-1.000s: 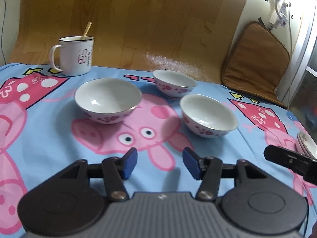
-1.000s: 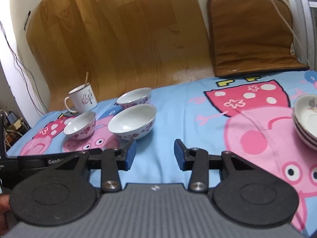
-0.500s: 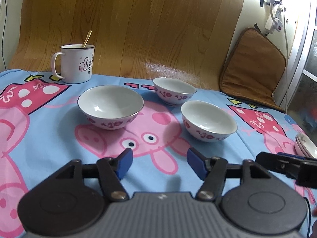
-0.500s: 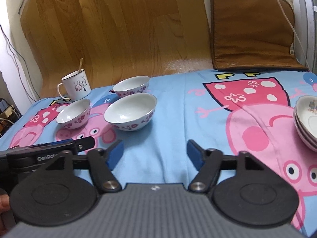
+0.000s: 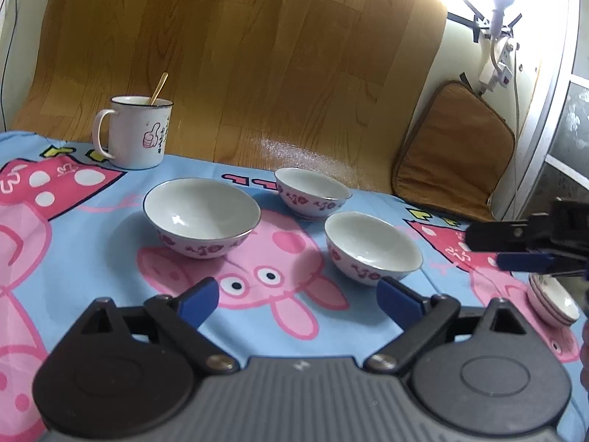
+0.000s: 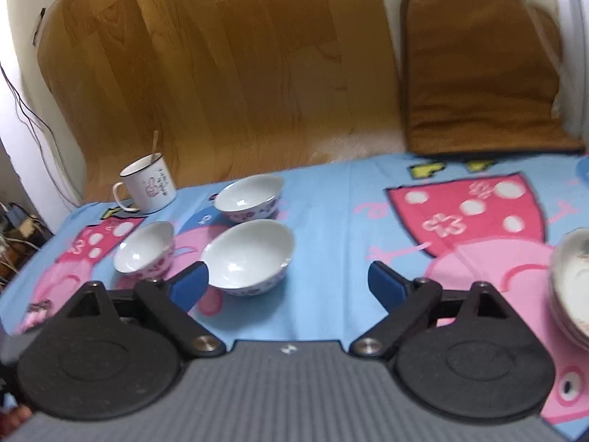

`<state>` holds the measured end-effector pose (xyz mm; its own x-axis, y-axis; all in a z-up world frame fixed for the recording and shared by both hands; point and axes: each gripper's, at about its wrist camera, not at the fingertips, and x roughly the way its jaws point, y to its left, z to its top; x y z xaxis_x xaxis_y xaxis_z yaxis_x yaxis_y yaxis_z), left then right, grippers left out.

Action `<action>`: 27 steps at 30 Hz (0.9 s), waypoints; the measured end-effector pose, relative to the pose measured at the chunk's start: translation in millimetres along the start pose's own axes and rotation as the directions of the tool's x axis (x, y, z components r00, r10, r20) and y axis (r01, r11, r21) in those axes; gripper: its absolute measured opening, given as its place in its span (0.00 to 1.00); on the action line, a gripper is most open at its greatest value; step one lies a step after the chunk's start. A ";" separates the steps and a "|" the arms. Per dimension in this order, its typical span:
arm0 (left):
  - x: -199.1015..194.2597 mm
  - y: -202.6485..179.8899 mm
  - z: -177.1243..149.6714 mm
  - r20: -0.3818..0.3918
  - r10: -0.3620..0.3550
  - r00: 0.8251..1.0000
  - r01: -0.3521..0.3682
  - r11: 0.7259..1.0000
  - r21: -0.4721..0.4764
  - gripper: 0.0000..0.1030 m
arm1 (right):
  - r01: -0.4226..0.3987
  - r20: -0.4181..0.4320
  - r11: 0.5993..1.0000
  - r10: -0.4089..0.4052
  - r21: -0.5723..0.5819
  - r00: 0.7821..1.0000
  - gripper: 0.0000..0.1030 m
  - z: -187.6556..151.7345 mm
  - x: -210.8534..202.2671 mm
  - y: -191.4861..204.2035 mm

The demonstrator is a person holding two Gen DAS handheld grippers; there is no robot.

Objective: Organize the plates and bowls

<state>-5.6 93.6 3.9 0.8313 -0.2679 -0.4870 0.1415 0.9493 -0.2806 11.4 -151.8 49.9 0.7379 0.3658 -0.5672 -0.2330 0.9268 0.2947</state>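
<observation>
Three white floral china bowls [image 5: 201, 217] sit on the blue pig-print cloth surface [image 5: 73, 243], w/ a stack of plates [image 6: 570, 287] well right of them. Wood-look sheet [image 5: 239, 55] & brown cushion [image 6: 478, 73] behind. Left gripper [image 5: 298, 296] & right gripper [image 6: 289, 285] both spread wide, holding nothing.

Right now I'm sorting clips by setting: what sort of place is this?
Probably a home, on a table or bed, I cannot tell which. A children's cartoon-pig cloth covers the surface, everyday floral bowls and a mug with a spoon sit on it, and a brown cushion leans against the wall.
</observation>
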 end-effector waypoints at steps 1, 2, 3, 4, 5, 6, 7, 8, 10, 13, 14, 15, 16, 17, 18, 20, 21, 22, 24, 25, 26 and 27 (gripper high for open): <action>0.7 1.1 0.2 -0.002 -0.003 1.000 0.003 1.000 -0.007 0.93 | -0.025 -0.037 0.999 0.025 0.020 0.999 0.92 5.7 5.5 -1.4; 1.1 2.1 0.5 -0.002 -0.007 1.000 0.007 1.000 -0.011 0.93 | -0.042 -0.059 0.998 0.045 0.051 0.997 0.92 11.7 10.7 -3.4; 1.2 2.7 0.5 -0.002 -0.010 1.000 0.010 1.000 -0.014 0.93 | -0.043 -0.067 0.996 0.047 0.073 0.997 0.91 15.4 13.5 -3.8; 1.5 3.2 0.5 -0.002 -0.011 1.000 0.011 1.000 -0.017 0.93 | -0.043 -0.076 0.996 0.049 0.083 0.996 0.91 20.1 17.2 -3.8; 1.9 3.6 0.3 -0.002 -0.014 1.000 0.014 1.000 -0.019 0.93 | -0.042 -0.082 0.995 0.049 0.085 0.995 0.90 24.3 21.5 -3.7; 1.8 4.4 0.2 -0.003 -0.017 1.000 0.017 1.000 -0.023 0.93 | -0.037 -0.083 0.996 0.044 0.082 0.996 0.87 26.8 23.7 -2.8; 1.9 5.3 0.3 -0.002 -0.020 1.000 0.020 0.999 -0.026 0.93 | -0.027 -0.086 0.997 0.033 0.074 0.996 0.85 29.9 27.9 -2.0; 1.9 6.1 0.4 -0.002 -0.023 1.000 0.023 0.999 -0.029 0.93 | -0.017 -0.093 0.998 0.023 0.066 0.995 0.83 32.6 33.3 -1.5; 1.9 8.0 0.7 -0.002 -0.028 1.000 0.028 0.999 -0.038 0.93 | -0.006 -0.119 0.998 0.013 0.064 0.993 0.73 35.5 42.8 -3.2; 2.3 9.9 1.0 -0.004 -0.033 0.999 0.033 0.998 -0.048 0.91 | -0.008 -0.189 0.997 0.023 0.079 0.982 0.61 37.2 60.6 -7.3; 2.7 10.7 1.1 -0.006 -0.036 0.999 0.035 0.998 -0.052 0.90 | -0.009 -0.205 0.997 0.024 0.078 0.979 0.59 36.3 65.6 -6.7; 3.1 11.5 1.4 -0.008 -0.039 0.999 0.038 0.998 -0.056 0.89 | -0.007 -0.217 0.997 0.022 0.071 0.976 0.56 35.4 70.4 -5.4; 3.6 12.7 1.7 -0.011 -0.042 0.999 0.041 0.997 -0.064 0.87 | -0.006 -0.226 0.998 0.021 0.067 0.974 0.54 35.2 74.2 -4.8; 4.3 14.4 2.1 -0.014 -0.045 0.999 0.044 0.997 -0.071 0.84 | -0.009 -0.237 0.998 0.024 0.066 0.971 0.52 33.7 77.9 -3.4; 5.0 16.0 2.3 -0.017 -0.049 0.999 0.047 0.996 -0.081 0.83 | -0.015 -0.250 0.998 0.032 0.068 0.968 0.48 32.2 81.4 -2.0; 6.0 18.5 2.5 -0.024 -0.056 0.998 0.054 0.994 -0.096 0.79 | -0.021 -0.272 0.997 0.039 0.071 0.962 0.42 30.0 86.9 -0.6; 6.0 19.4 2.3 -0.025 -0.059 0.998 0.057 0.993 -0.100 0.78 | -0.016 -0.275 0.998 0.034 0.067 0.961 0.39 28.8 88.6 -0.4; 6.1 19.8 2.5 -0.025 -0.062 0.998 0.059 0.993 -0.102 0.75 | -0.010 -0.276 0.998 0.027 0.062 0.961 0.33 28.2 89.6 -1.0; 5.9 19.0 2.2 -0.026 -0.066 0.997 0.063 0.993 -0.101 0.69 | -0.004 -0.283 0.998 0.022 0.065 0.959 0.17 26.8 89.4 -5.0; 6.1 18.3 2.0 -0.027 -0.068 0.997 0.065 0.993 -0.097 0.65 | -0.009 -0.287 0.997 0.030 0.075 0.957 0.15 27.5 89.5 -7.9; 6.1 17.3 1.9 -0.027 -0.071 0.997 0.068 0.993 -0.093 0.61 | -0.014 -0.287 0.996 0.041 0.093 0.957 0.13 27.1 87.1 -12.0; 6.0 16.2 1.8 -0.027 -0.075 0.997 0.072 0.994 -0.087 0.60 | -0.013 -0.283 0.994 0.043 0.104 0.958 0.10 26.6 83.7 -15.5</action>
<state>2.7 107.6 -2.1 0.8039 -0.3423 -0.4864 0.1539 0.9097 -0.3858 93.6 -137.9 18.3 0.5174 0.4141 -0.7488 -0.1758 0.9079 0.3806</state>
